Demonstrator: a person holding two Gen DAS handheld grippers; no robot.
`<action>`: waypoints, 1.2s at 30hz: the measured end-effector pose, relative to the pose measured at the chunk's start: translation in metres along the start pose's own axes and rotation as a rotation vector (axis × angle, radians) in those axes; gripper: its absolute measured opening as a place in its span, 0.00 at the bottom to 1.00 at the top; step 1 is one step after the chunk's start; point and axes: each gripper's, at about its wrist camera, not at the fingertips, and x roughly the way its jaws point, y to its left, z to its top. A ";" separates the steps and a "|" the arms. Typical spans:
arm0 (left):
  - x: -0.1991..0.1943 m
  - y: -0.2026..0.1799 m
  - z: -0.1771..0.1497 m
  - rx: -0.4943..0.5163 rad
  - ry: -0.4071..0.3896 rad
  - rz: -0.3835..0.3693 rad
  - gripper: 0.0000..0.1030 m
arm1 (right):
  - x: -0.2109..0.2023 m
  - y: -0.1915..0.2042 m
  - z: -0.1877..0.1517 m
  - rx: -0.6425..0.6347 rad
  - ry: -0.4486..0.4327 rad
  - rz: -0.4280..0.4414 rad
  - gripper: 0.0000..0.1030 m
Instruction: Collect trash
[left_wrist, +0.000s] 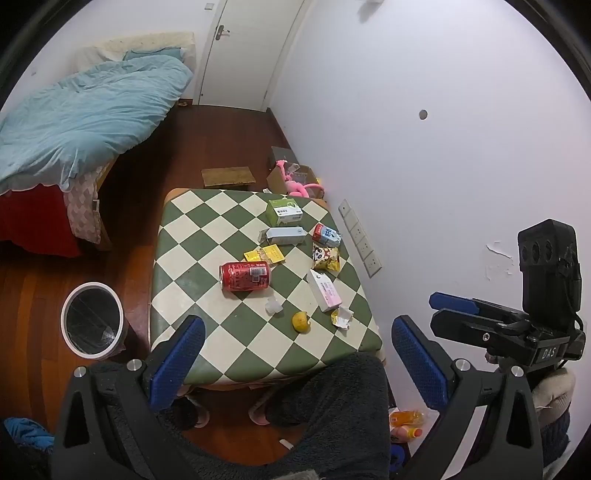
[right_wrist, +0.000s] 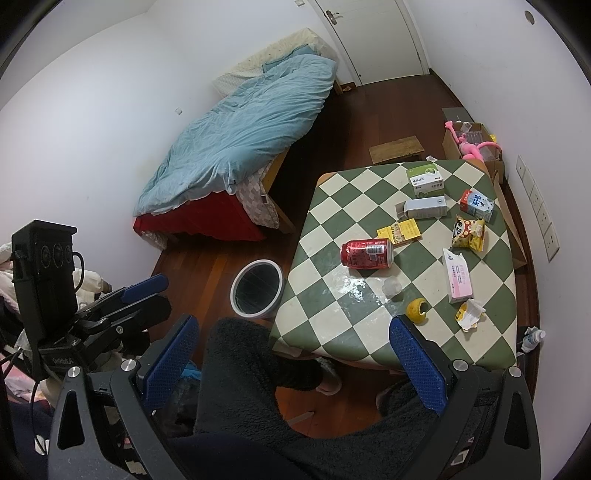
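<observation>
Below, both tongs hang spread wide and empty over the near edge of the checkered worktop (left_wrist: 192, 236): the left tongs (left_wrist: 297, 365) and the right tongs (right_wrist: 295, 365). A dark fleece-clad leg hides the worktop's near rim. With the red can (left_wrist: 245, 276) as landmark, lying on its side mid-worktop: a yellow wrapper (left_wrist: 264, 254) touches its far side, a small clear cup (left_wrist: 273, 305) sits just nearer, and a yellow peel (left_wrist: 301, 321) nearer still. The pink box (left_wrist: 324, 290) lies to its right. The white bin (left_wrist: 92, 320) stands on the floor left of it, its contents hard to make out.
</observation>
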 end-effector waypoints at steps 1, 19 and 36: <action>0.000 0.000 0.000 0.000 0.001 0.000 1.00 | 0.000 0.000 0.000 0.001 0.000 0.001 1.00; 0.011 -0.008 0.004 0.000 -0.003 0.000 1.00 | 0.001 0.000 0.003 0.000 -0.001 0.003 1.00; 0.246 0.039 0.002 0.212 0.220 0.434 1.00 | 0.108 -0.155 0.010 0.370 -0.005 -0.336 1.00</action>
